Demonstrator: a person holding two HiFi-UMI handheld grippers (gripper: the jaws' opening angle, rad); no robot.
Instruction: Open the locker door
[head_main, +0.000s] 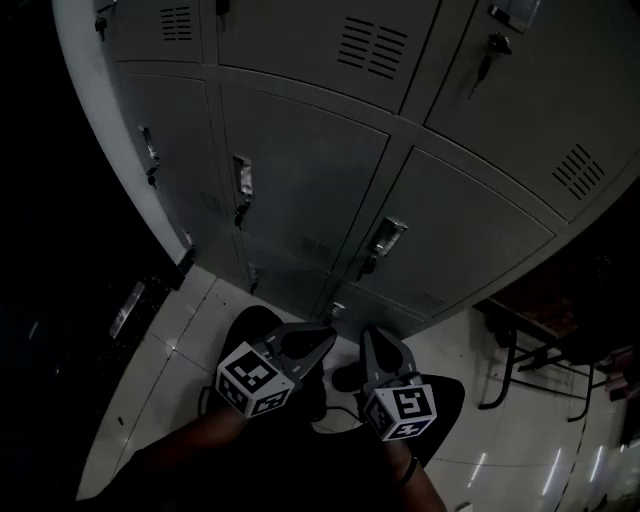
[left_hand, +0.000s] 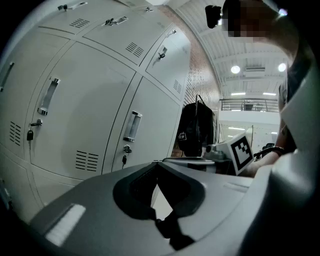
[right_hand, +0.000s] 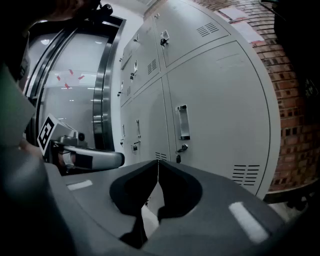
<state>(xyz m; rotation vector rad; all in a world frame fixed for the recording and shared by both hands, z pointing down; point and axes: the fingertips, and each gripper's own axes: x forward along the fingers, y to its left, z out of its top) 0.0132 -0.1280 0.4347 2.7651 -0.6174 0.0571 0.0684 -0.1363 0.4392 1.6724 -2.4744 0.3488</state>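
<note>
A bank of grey locker doors (head_main: 300, 170) stands in front of me, all shut. Each door carries a vertical metal handle (head_main: 242, 180) with a lock below it. My left gripper (head_main: 312, 340) and right gripper (head_main: 378, 348) hang low near my body, side by side, well short of the lockers and touching nothing. In the left gripper view the left gripper (left_hand: 156, 163) has its jaws together with nothing between them, and a door handle (left_hand: 132, 126) lies ahead. The right gripper (right_hand: 158, 162) is likewise shut and empty, facing another handle (right_hand: 183, 122).
A black bag or jacket (left_hand: 196, 129) hangs to the right of the lockers. Dark metal furniture legs (head_main: 510, 365) stand on the tiled floor at the right. A brick wall (right_hand: 295, 100) adjoins the lockers, and a glass door frame (right_hand: 102, 85) stands at their far end.
</note>
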